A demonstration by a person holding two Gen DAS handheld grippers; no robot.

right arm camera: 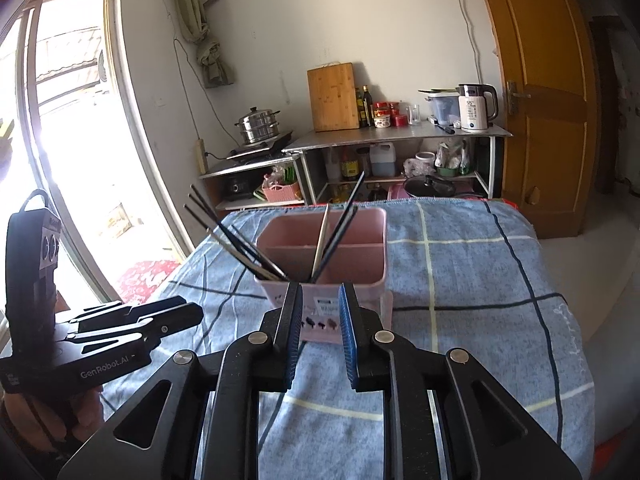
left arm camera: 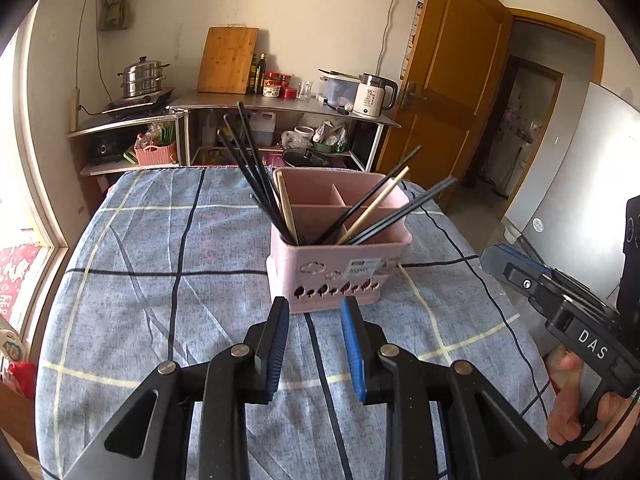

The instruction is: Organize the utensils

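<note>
On the checked cloth (left arm camera: 160, 280) sits the pink caddy (left arm camera: 340, 276), near the middle. Black chopsticks (left arm camera: 248, 168) fan out of its near-left compartment; a pale one (left arm camera: 376, 206) leans right among more black ones. Left gripper (left arm camera: 316, 312) hangs just short of the caddy, fingers slightly apart, nothing between them. Right gripper (right arm camera: 320, 300), same story: parted, empty, facing the caddy's front wall.

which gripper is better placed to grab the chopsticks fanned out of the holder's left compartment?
Probably left. The left gripper sits on that side of the pink holder, nearer the black chopsticks; the right gripper faces the holder's front. Both are open and empty.
</note>
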